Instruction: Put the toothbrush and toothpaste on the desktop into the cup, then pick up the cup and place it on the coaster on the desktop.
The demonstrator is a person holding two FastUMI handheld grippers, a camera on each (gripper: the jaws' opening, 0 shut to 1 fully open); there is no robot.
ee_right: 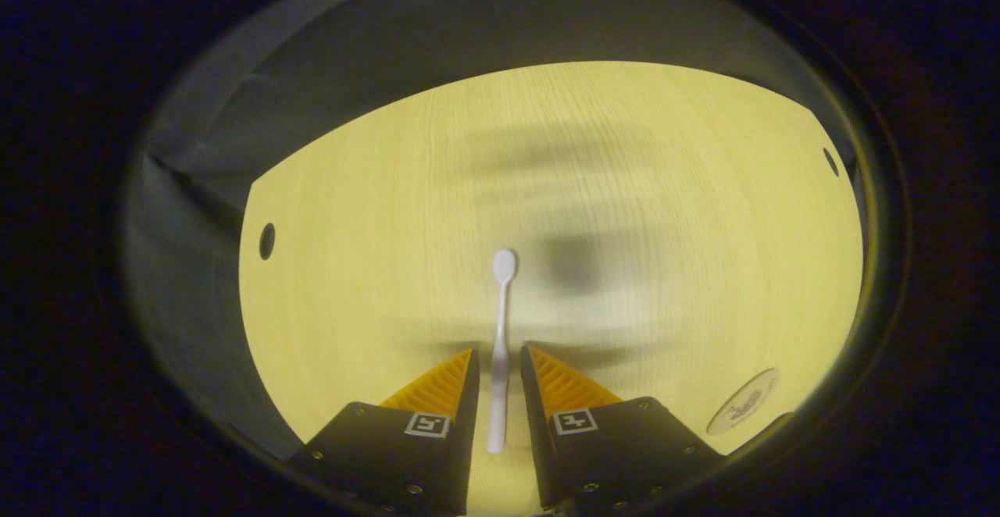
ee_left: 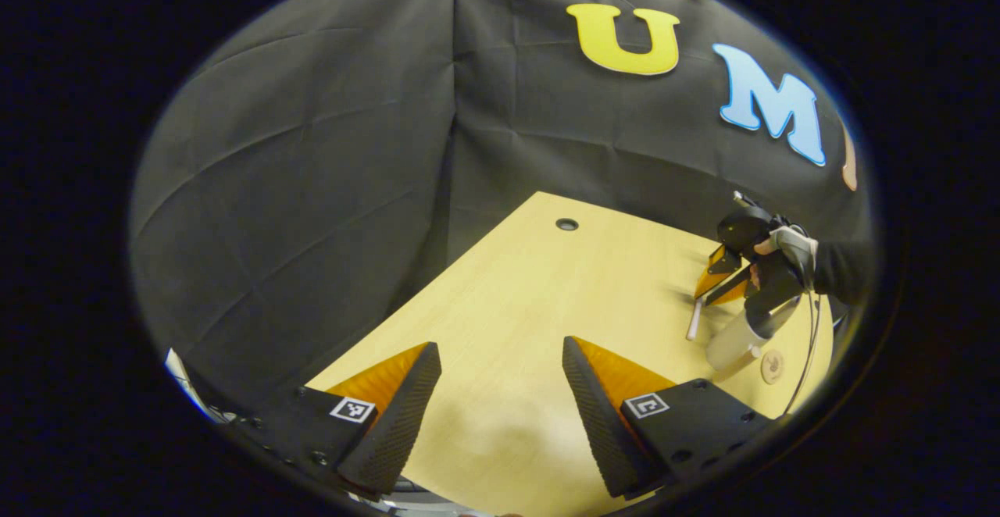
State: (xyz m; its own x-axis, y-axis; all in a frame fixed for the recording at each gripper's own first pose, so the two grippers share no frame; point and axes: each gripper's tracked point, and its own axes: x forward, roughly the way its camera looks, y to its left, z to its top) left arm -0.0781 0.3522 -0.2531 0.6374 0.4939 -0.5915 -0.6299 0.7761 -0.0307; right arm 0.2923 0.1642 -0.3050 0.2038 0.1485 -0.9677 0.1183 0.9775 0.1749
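pale wood desk [ee_right: 625, 189], black cloth wall [ee_left: 312, 150]

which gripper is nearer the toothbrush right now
Right. The right gripper has the white toothbrush between its fingers, head pointing away. The left gripper hangs open over bare desktop, well apart from it.

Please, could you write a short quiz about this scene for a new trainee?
1. True or false: the left claw is open, with nothing between its fingers.
2. What does the right claw hold? A) a pen B) the toothbrush C) a spoon
3. Fill in: in the left gripper view, the round coaster lies on the table beside the ____.
Key: 1 true; 2 B; 3 cup.
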